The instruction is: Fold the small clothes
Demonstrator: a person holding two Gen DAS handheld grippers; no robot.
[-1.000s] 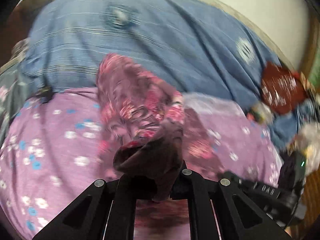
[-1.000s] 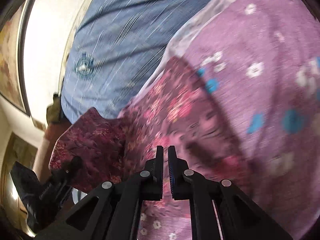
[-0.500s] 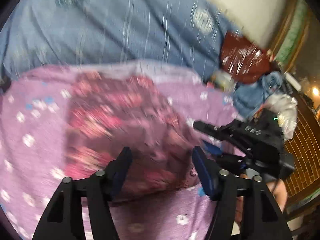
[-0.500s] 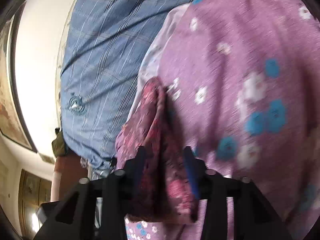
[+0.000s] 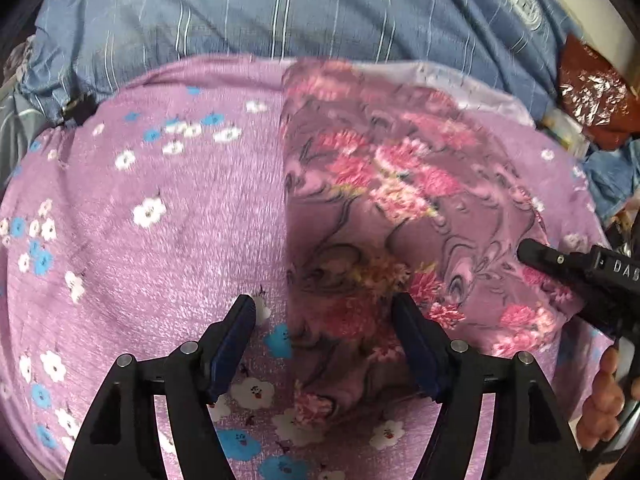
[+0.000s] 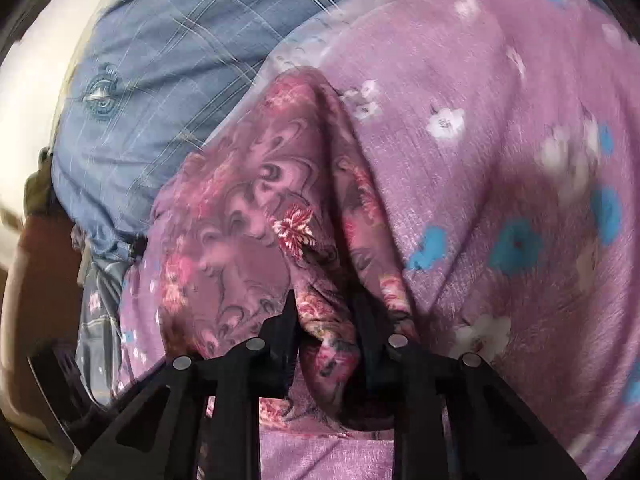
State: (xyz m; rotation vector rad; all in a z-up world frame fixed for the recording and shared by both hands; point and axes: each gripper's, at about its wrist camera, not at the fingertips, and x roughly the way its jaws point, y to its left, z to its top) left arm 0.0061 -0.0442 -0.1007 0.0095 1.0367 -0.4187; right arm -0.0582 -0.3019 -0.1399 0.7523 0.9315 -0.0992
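Left wrist view: our left claw (image 5: 324,340) stands wide open, holding nothing, over the near edge of the small flowered garment (image 5: 400,208) spread on the purple flowered sheet (image 5: 160,220) of the bed. Right wrist view: our right claw (image 6: 326,320) is closing around a raised fold of that garment (image 6: 280,208). Blue striped bedding (image 5: 300,4) lies behind.

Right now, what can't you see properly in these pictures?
- Flowered cloth, right wrist view: its near end is hidden behind the closing right gripper.
- Person's hand, left wrist view: cut off by the picture's edge.
- Red packet, left wrist view: too blurred to identify.
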